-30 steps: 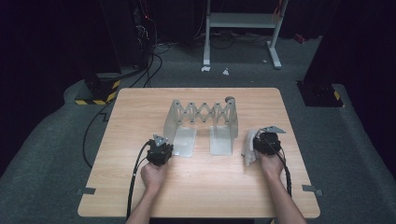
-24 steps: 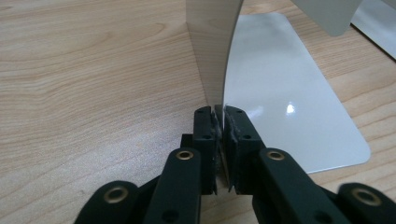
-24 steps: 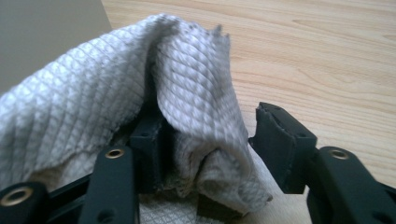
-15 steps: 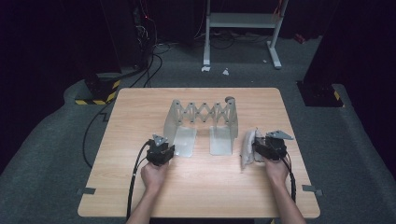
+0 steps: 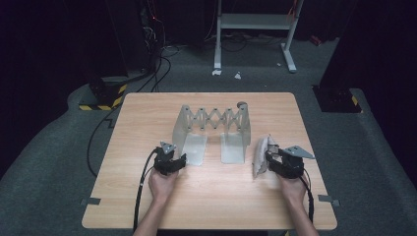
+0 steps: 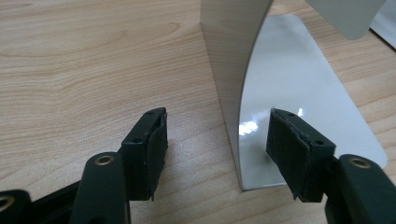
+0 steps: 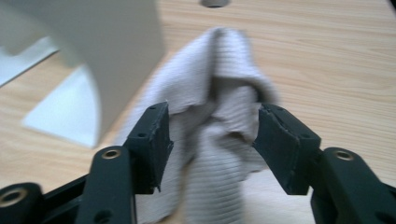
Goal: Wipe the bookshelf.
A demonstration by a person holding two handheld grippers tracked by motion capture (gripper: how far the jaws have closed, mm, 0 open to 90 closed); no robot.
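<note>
High view: the wooden bench [image 5: 147, 196] carries a grey metal expanding rack [image 5: 212, 129] near its middle, two upright end plates joined by a zigzag lattice, each with a flat foot lying toward the person. A small dark round thing [image 5: 241, 104] sits just behind the rack's right end plate (too small to tell what it is).

A crumpled, ribbed, pale grey cloth [image 5: 259, 156] lies on the bench just beside the rack's right foot, on the side away from the lattice's middle. The right hand-held gripper [image 5: 268, 157] is at this cloth; in the right gripper view its jaws stand spread, one on each side of a raised fold of the cloth [image 7: 219, 140], not pinching it, and whether the pads touch the fabric cannot be told (the cloth is blurred there).

The left hand-held gripper [image 5: 173, 158] sits at the near corner of the rack's left foot. In the left gripper view its jaws are spread wide and grip nothing, one jaw over bare bench beside the rack's left upright plate [image 6: 229, 70], the other over the shiny foot.
</note>
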